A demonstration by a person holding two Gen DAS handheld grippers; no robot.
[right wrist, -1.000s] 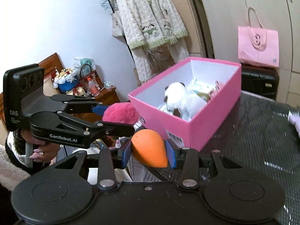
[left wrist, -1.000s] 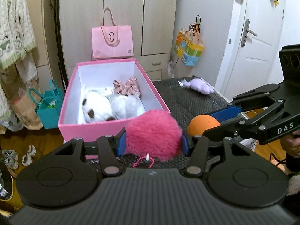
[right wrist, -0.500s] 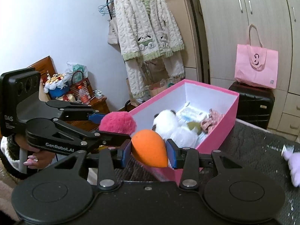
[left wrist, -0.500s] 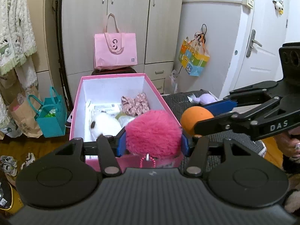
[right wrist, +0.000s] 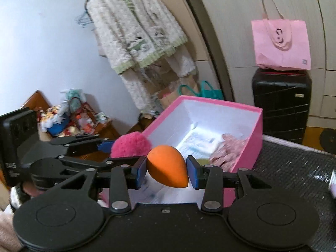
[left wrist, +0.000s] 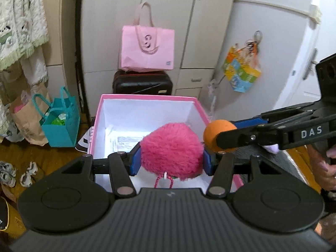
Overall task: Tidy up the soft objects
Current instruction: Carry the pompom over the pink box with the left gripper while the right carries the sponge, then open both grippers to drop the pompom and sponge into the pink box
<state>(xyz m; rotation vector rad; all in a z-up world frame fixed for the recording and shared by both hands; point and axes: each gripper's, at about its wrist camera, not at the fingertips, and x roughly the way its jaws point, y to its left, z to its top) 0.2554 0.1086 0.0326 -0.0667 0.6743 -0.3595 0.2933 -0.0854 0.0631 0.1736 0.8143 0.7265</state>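
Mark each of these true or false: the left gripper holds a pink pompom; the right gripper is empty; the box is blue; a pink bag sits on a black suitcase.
1. The left gripper holds a pink pompom. True.
2. The right gripper is empty. False: it is clamped on an orange egg-shaped sponge.
3. The box is blue. False: it is pink outside, white inside.
4. A pink bag sits on a black suitcase. True.

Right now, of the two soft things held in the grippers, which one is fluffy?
The pink pompom, clamped in the left gripper, is the fluffy one, with long fur and a bead loop below. The orange sponge in the right gripper is smooth and egg-shaped.
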